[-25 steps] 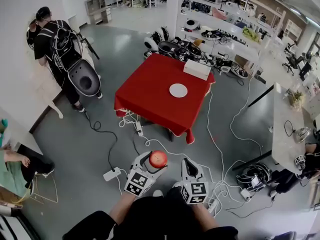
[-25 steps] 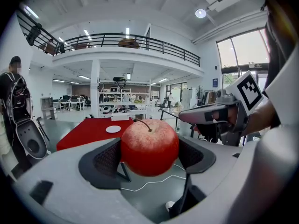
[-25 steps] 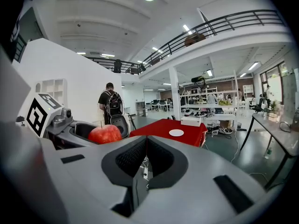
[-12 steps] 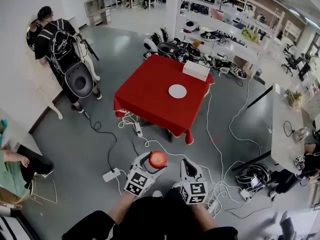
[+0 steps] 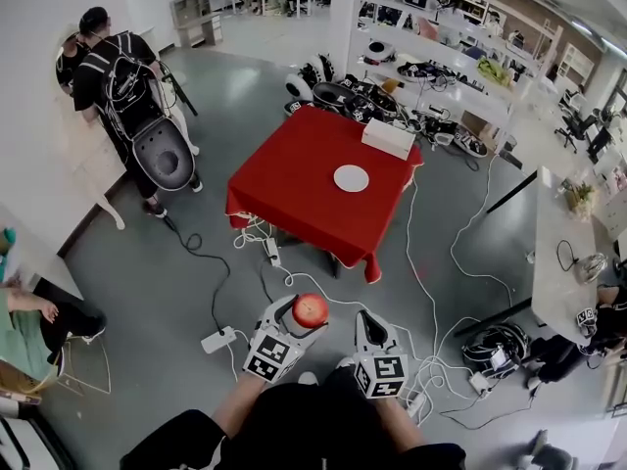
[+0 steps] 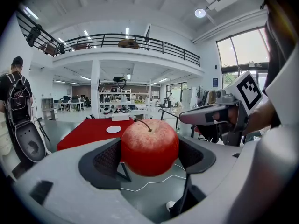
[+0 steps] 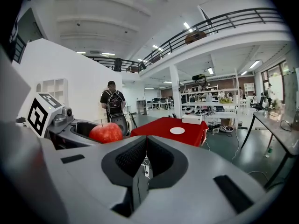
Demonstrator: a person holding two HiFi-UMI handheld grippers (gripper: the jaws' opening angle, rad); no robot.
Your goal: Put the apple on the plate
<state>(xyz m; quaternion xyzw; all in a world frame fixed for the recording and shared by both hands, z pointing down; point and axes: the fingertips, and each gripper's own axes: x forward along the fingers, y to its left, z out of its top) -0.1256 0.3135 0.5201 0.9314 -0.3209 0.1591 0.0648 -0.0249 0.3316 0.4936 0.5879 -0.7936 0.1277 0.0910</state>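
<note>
Overhead, the red-clothed table (image 5: 284,184) stands far ahead across the floor, with the white plate (image 5: 351,177) toward its right side. Close up, the left gripper (image 6: 149,158) clamps the stemmed red apple (image 6: 149,146) near the person. The right gripper (image 7: 146,157) view shows its jaws pressed together, empty.

Glossy, speckled skin on apple (image 6: 149,143); matt grey plastic on left gripper (image 6: 150,156); red cloth (image 5: 294,179), smooth white plate (image 5: 351,177).

White box (image 5: 387,137) on red table (image 5: 289,184) (cables (image 5: 495,347) across floor).
</note>
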